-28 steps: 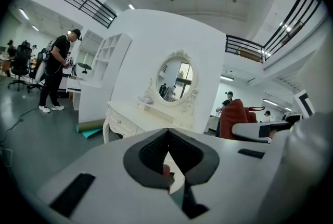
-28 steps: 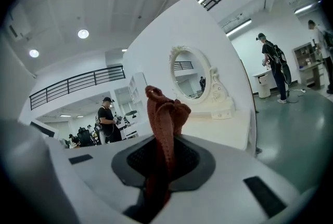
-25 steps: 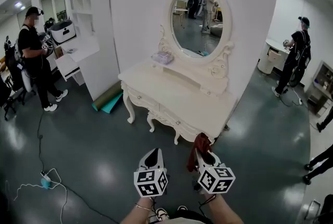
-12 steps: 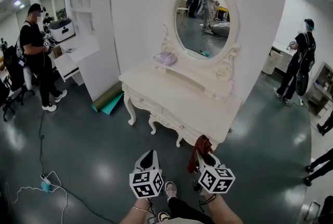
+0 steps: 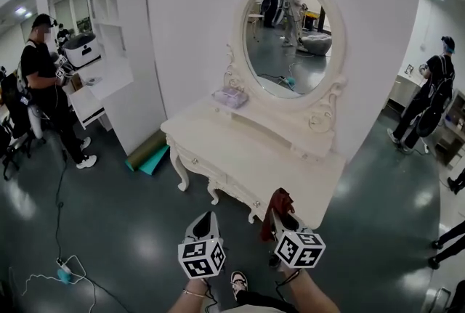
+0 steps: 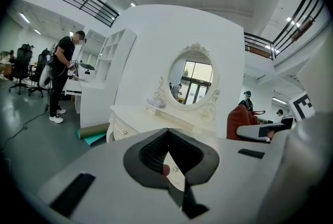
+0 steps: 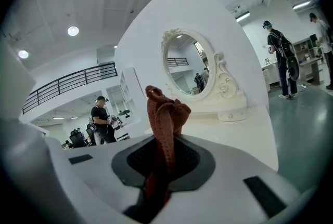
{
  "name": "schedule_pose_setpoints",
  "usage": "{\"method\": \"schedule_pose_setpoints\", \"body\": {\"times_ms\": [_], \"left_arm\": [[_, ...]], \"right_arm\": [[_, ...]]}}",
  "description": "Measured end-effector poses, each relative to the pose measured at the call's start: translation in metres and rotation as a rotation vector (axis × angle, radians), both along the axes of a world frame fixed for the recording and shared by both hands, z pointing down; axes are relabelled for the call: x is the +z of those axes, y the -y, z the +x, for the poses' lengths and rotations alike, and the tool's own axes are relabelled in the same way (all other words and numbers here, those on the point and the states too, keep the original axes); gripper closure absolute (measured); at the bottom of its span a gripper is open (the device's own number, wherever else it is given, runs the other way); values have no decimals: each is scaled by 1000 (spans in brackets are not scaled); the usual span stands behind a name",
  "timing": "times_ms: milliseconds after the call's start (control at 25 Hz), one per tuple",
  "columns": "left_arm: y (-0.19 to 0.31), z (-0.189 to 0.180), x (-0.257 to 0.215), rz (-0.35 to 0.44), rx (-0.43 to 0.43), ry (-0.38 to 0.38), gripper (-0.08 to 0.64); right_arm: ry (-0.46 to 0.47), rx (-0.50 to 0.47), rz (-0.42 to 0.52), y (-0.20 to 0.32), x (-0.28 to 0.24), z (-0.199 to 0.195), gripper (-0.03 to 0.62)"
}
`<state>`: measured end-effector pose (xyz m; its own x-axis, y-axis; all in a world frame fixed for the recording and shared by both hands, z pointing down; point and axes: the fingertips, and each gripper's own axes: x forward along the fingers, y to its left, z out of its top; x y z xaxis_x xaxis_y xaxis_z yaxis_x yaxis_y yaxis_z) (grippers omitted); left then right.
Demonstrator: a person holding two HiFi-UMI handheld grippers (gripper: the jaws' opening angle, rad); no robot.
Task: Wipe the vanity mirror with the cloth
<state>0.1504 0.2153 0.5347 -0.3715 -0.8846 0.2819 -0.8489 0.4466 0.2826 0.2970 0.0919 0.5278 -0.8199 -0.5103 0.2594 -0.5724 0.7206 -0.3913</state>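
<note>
The oval vanity mirror [image 5: 290,39] in a carved white frame stands on a white dressing table [image 5: 240,152] against the wall. It also shows in the left gripper view as the mirror [image 6: 191,80] and in the right gripper view as the mirror [image 7: 184,64]. Both grippers are low, in front of the table's near edge. My right gripper [image 5: 280,216] is shut on a dark red cloth [image 5: 278,202], which sticks up from the jaws as a bunched cloth [image 7: 164,124]. My left gripper [image 5: 205,223] is shut and holds nothing. The cloth [image 6: 239,121] is apart from the mirror.
A pale folded pack [image 5: 231,96] lies on the table's shelf below the mirror. A white shelf unit [image 5: 116,35] stands at the left, with a rolled green mat [image 5: 149,152] at its foot. People stand at far left [image 5: 43,79] and far right [image 5: 432,94]. A cable [image 5: 62,268] lies on the floor.
The dressing table and mirror have drawn nearer and larger in the head view. Both grippers keep their low position, the right one still shut on the cloth.
</note>
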Motion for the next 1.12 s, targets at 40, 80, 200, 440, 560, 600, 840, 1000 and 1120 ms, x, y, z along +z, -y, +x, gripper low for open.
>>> {"method": "schedule_pose_setpoints", "body": {"times_ms": [40, 80, 200, 440, 560, 600, 840, 1000, 1120], "left_arm": [[10, -6, -1, -1, 0, 0, 557], [21, -12, -2, -3, 1, 1, 557], [52, -26, -2, -20, 12, 0, 557], [110, -40, -4, -56, 57, 25, 557], [134, -50, -4, -64, 67, 27, 557], [141, -54, -3, -70, 69, 27, 557], [182, -84, -10, -62, 94, 41, 557], [216, -110, -15, -44, 138, 50, 557], [247, -133, -15, -27, 184, 48, 557]], "right_arm": [[-2, -2, -1, 10, -1, -7, 531], [-2, -2, -3, 21, -2, -13, 531], [11, 7, -10, 53, -5, -27, 531], [41, 62, -46, 112, -1, -33, 531], [49, 83, -64, 135, 4, -37, 531], [48, 86, -70, 141, 5, -40, 531], [49, 127, -66, 180, 2, -56, 531], [50, 169, -46, 204, -2, -74, 531], [52, 221, -37, 224, -2, -91, 531]]}}
